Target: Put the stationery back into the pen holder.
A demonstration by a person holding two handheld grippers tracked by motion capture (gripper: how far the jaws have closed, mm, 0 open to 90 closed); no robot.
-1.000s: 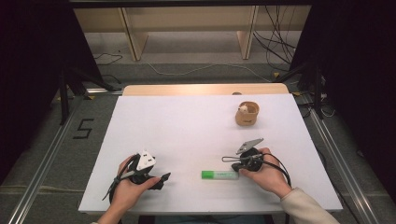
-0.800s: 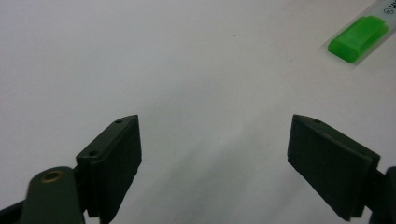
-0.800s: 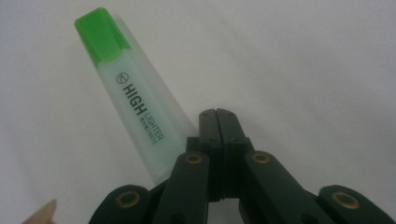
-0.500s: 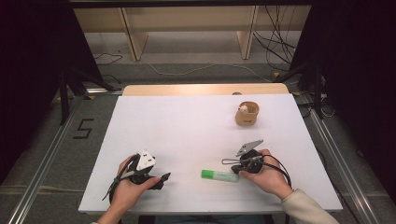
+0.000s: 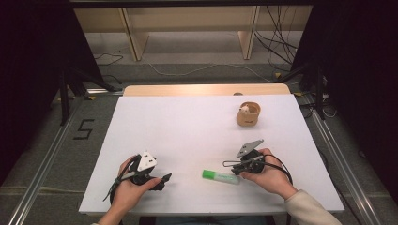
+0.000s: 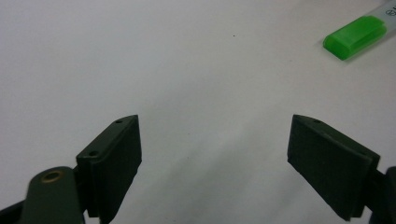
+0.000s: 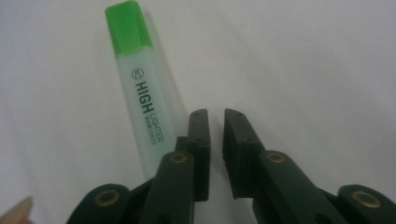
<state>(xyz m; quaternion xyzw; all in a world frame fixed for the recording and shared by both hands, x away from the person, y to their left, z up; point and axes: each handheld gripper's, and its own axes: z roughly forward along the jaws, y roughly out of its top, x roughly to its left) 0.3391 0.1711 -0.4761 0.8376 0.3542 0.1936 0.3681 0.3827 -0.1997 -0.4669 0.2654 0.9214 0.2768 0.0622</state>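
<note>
A green highlighter [image 5: 220,176] lies flat on the white table [image 5: 187,126] near the front edge, its green cap toward the left. My right gripper [image 5: 228,164] rests just behind its right end. In the right gripper view the jaws stand almost together with nothing between them [image 7: 215,116], and the highlighter [image 7: 144,98] lies beside the left jaw, outside the gap. My left gripper [image 5: 164,180] rests on the table at the front left, jaws wide apart [image 6: 233,158] over bare table. The highlighter's cap [image 6: 357,36] shows at that view's upper right.
A small tan cup [image 5: 248,114] holding a little white object stands at the back right of the table. A wooden strip [image 5: 206,89] runs along the far edge. Cables lie on the floor beyond.
</note>
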